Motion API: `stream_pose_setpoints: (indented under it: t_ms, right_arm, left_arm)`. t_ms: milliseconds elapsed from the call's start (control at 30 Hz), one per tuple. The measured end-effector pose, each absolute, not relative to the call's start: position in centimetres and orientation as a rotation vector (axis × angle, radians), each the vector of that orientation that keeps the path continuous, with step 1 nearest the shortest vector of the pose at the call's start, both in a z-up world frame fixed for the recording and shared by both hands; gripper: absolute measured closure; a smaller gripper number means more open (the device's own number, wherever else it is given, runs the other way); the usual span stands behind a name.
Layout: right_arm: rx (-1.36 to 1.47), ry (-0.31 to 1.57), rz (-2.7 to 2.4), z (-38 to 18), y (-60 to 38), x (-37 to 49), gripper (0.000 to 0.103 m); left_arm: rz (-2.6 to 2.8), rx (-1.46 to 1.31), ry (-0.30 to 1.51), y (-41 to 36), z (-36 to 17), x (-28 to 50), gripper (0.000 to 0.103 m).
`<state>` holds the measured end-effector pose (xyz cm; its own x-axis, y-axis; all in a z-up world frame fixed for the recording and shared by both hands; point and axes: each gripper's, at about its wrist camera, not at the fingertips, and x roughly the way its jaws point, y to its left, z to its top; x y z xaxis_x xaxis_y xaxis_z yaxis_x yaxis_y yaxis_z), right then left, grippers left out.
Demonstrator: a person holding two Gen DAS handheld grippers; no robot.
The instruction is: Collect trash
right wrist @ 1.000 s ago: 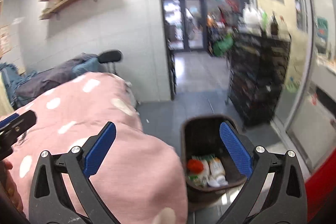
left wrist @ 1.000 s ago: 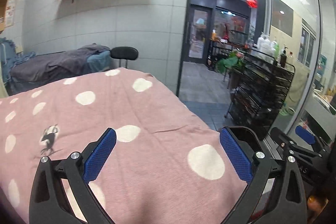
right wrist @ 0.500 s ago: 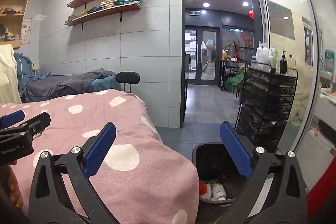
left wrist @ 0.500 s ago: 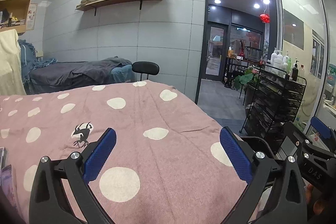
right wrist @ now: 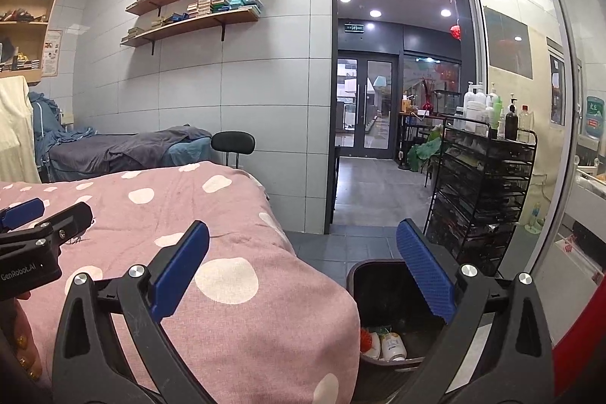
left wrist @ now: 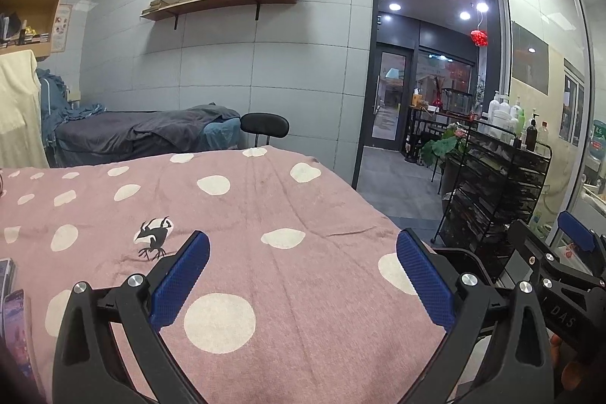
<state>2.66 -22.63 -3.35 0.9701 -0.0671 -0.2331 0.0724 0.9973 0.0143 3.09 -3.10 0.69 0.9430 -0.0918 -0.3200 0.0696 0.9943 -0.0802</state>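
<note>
Since a second ago both views have tilted up, from bedspread toward the room. Trash bin [right wrist: 394, 320]: dark, upright, mouth upward, on the floor beside the pink spotted bed [right wrist: 227, 233]; bottles inside. Left gripper [left wrist: 303, 275] and right gripper [right wrist: 303, 267]: spread wide, empty. Step, judged: between pickups; next calls for locating remaining trash.

Black tongs [left wrist: 303, 281], blue ribbed pads [left wrist: 424, 283].
</note>
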Motion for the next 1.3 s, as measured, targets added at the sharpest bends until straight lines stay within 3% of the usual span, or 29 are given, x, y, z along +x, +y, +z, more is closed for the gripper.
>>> stream_pose_setpoints:
  t_ms: [1300]
  right_arm:
    - [0.042, 0.247, -0.081, -3.4, -23.24, 2.81, 0.005]
  left_arm:
    - [-0.086, -0.06, 0.332, -3.49, 1.02, 2.99, 0.006]
